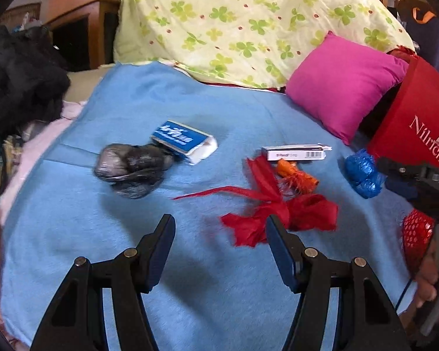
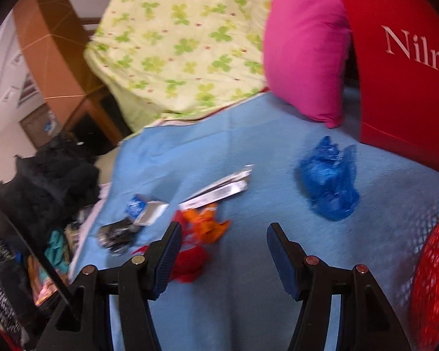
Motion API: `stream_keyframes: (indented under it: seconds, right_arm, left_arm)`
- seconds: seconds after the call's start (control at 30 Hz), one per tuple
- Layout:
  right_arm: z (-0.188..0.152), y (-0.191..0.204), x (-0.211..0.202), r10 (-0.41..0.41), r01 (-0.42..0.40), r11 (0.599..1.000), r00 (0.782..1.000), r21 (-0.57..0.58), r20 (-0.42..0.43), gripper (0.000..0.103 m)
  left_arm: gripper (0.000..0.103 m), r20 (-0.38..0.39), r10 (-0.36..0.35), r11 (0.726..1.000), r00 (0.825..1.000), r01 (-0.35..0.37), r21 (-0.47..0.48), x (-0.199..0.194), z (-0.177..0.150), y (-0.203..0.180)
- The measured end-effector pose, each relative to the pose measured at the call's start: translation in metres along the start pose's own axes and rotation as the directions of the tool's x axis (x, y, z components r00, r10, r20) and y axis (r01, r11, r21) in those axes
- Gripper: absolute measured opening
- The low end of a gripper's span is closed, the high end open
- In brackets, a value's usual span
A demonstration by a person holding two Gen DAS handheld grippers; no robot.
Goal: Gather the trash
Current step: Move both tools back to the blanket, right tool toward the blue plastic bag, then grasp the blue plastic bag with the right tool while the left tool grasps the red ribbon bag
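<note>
Your left tool [image 1: 219, 228] hangs over the blue blanket [image 1: 131, 210] on the bed with its jaws apart and nothing between them. The red crumpled paper [image 1: 278, 213] lies just past its right fingertip, at about one o'clock in the left wrist view. Beyond that, the orange wrapper [image 1: 298, 175] touches the red paper's far edge, and the white carton [image 1: 295, 152] lies just behind the wrapper. At eleven o'clock sit the dark crumpled bag [image 1: 131, 169] and, touching it, the blue and white box [image 1: 187, 142]. The blue plastic bag [image 1: 363, 174] lies far out at two o'clock, beside the red shopping bag [image 1: 412, 117].

Your right tool [image 2: 224, 235] is also spread with nothing gripped. In its view the blue plastic bag [image 2: 330, 181] lies at one o'clock, well clear of the fingers. The orange wrapper [image 2: 205, 225] sits just beside the left fingertip, at eleven o'clock, with the red paper [image 2: 190, 263] partly hidden behind that finger. The pink pillow [image 2: 304, 52] leans against the red shopping bag [image 2: 406, 87] at the far side.
</note>
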State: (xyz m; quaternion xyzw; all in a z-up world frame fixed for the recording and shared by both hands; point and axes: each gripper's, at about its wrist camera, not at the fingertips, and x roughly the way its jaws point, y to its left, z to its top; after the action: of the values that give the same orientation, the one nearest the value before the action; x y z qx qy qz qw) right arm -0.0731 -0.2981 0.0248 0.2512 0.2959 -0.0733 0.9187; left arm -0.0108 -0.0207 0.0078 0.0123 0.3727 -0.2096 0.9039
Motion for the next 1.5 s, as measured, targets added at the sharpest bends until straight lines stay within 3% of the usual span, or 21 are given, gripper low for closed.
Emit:
stream_keyframes:
  seconds: [0.1,0.33,0.6,0.8,0.93,1.07,1.2,1.5]
  right_arm:
    - [0.016,-0.014,0.006,-0.049,0.048,0.999,0.997,0.026,0.052,0.064]
    - [0.045,-0.054,0.024,-0.204,0.194,0.976,0.973,0.104,0.104,0.064]
    - [0.042,-0.086,0.066,-0.298,0.298,0.943,0.954,0.152,-0.023,0.064]
    - [0.039,-0.083,0.062,-0.292,0.293,0.949,0.956,0.113,-0.026,0.052]
    - [0.040,-0.074,0.056,-0.247,0.247,0.964,0.969,0.101,-0.020,0.043]
    - [0.038,-0.054,0.047,-0.201,0.202,0.976,0.979,0.078,-0.014,0.040]
    - [0.032,-0.035,0.029,-0.154,0.154,0.987,0.988,0.042,0.003,0.040]
    - [0.021,-0.008,-0.024,-0.051,0.050,0.999,0.997,0.021,0.057,0.040]
  left_arm:
    - [0.065,-0.041,-0.087,0.996,0.995,0.088,0.022,0.015,0.001,-0.012]
    - [0.066,-0.075,-0.145,0.988,0.987,0.149,0.049,0.037,0.007,-0.022]
    - [0.070,-0.142,-0.165,0.985,0.976,0.171,0.031,0.063,0.008,-0.015]
    - [0.069,-0.184,-0.179,0.982,0.967,0.186,0.024,0.074,0.004,-0.015]
    - [0.070,-0.193,-0.183,0.980,0.964,0.195,0.042,0.074,0.002,-0.020]
    - [0.047,-0.230,-0.203,0.974,0.952,0.220,0.049,0.077,-0.002,-0.023]
    - [0.033,-0.240,-0.216,0.972,0.946,0.233,0.044,0.077,-0.005,-0.023]
    - [0.027,-0.187,-0.224,0.973,0.956,0.231,0.016,0.052,-0.002,-0.020]
